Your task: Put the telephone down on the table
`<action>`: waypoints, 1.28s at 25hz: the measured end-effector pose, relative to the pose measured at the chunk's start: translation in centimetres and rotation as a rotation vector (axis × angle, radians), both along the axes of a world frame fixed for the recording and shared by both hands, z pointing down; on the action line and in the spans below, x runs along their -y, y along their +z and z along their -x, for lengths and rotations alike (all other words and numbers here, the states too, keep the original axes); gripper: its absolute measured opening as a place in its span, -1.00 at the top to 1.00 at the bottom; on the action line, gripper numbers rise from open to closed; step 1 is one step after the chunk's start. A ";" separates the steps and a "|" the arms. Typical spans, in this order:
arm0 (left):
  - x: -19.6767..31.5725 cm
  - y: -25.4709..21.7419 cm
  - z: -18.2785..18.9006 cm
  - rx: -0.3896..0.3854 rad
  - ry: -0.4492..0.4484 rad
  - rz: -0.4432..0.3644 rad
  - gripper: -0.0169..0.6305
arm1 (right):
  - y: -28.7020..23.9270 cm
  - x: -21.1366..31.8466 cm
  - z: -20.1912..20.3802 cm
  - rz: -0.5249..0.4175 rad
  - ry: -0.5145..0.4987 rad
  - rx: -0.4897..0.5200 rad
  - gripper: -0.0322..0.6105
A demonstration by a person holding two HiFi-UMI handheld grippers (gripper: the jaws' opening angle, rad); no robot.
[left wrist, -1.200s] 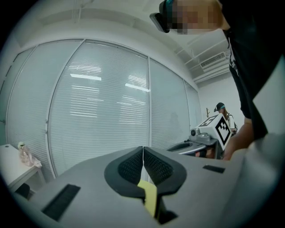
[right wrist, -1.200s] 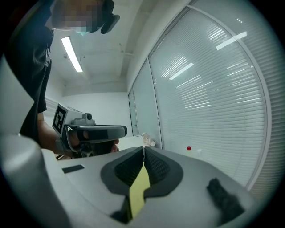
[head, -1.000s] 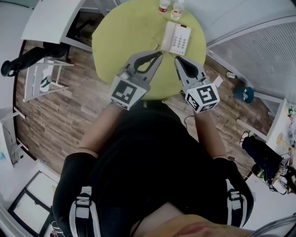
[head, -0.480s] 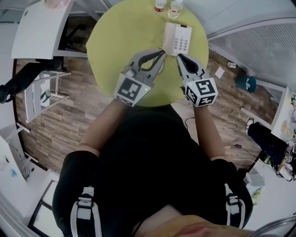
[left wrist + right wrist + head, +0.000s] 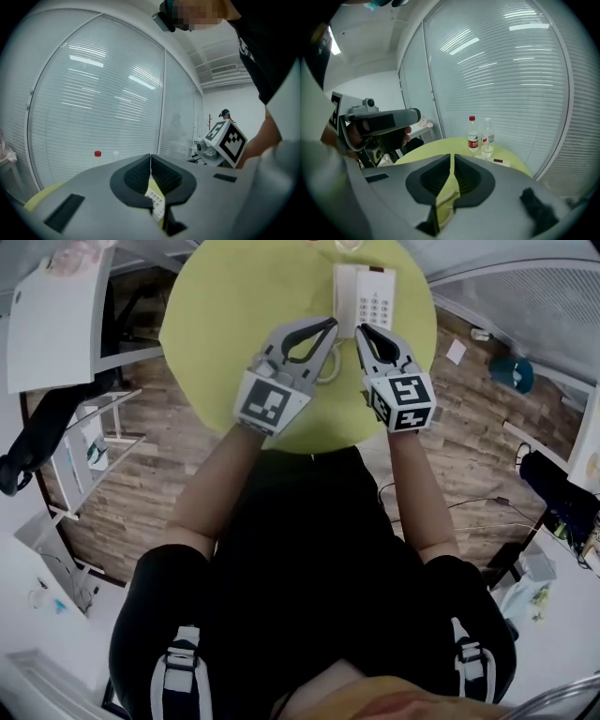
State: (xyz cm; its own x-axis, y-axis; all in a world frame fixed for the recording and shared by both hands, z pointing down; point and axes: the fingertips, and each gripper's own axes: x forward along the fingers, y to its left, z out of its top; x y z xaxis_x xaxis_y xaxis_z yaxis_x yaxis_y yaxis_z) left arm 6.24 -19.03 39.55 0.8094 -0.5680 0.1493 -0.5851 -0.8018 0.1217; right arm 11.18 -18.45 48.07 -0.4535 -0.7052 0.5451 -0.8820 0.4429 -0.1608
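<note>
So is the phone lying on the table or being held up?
On the table: the telephone lies flat, keypad up, on the green table, with nothing gripping it.

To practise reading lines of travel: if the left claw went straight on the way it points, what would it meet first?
Probably the telephone: the left claw points at its near edge, and its keypad shows just beyond the tips. Height above it is unclear.

smooth white plastic telephone (image 5: 367, 298), matt yellow-green table (image 5: 239, 320), wood-plank floor (image 5: 141, 474)
</note>
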 end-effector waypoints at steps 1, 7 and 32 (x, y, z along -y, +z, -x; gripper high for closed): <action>0.4 0.6 -0.1 -0.006 -0.001 0.002 0.90 | 0.7 0.3 0.0 0.006 0.011 -0.001 0.84; 2.6 4.3 -0.6 -0.015 -0.001 0.011 0.90 | 4.7 1.7 -0.2 0.036 0.064 -0.004 0.84; 7.2 14.0 -1.1 -0.012 0.004 0.016 0.90 | 15.2 6.6 -1.3 0.117 0.210 -0.089 0.42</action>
